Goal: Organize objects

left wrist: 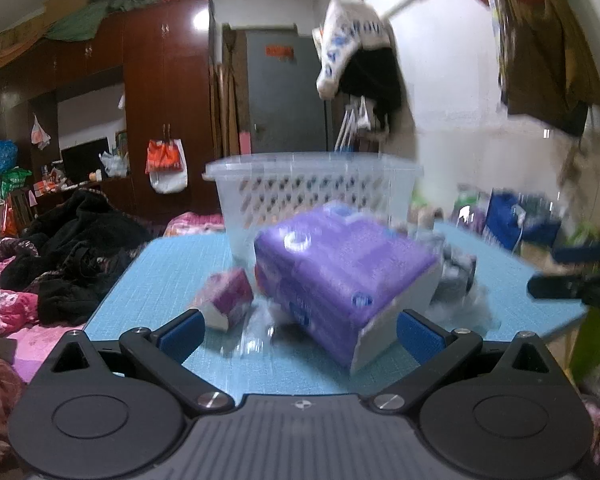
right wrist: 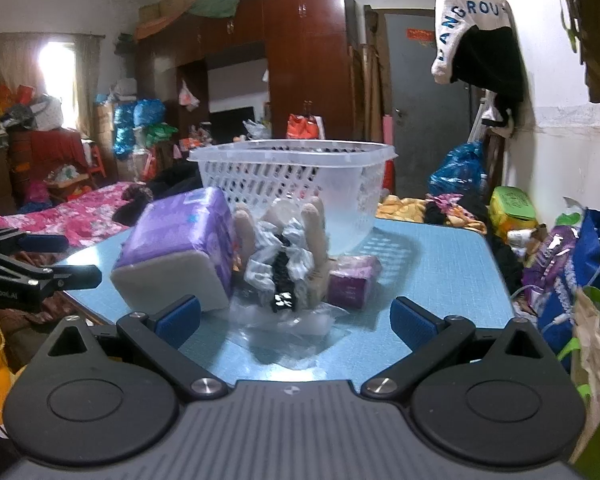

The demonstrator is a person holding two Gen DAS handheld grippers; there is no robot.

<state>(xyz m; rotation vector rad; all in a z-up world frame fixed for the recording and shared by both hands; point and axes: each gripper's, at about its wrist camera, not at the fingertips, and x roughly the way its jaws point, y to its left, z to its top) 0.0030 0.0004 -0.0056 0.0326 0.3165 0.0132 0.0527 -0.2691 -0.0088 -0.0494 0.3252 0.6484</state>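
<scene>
A large purple tissue pack (left wrist: pixel 340 276) lies on the blue table (left wrist: pixel 172 256), just ahead of my open left gripper (left wrist: pixel 300 330). A small purple tissue packet (left wrist: pixel 228 294) lies to its left. A clear plastic basket (left wrist: pixel 316 188) stands behind them. In the right wrist view the large pack (right wrist: pixel 180 248) is at left, a bundle of beige gloves with black-and-white fabric (right wrist: pixel 284 252) is in the middle on clear plastic wrap (right wrist: pixel 292 332), and the small packet (right wrist: pixel 352 280) is at right. My right gripper (right wrist: pixel 296 320) is open and empty before the bundle. The basket (right wrist: pixel 292 184) is behind.
A bed with pink bedding and dark clothes (left wrist: pixel 40 264) lies left of the table. Bags and clutter (right wrist: pixel 560 248) crowd the right side. The left gripper (right wrist: pixel 40 268) shows at the left edge of the right wrist view. The left wrist view is motion-blurred.
</scene>
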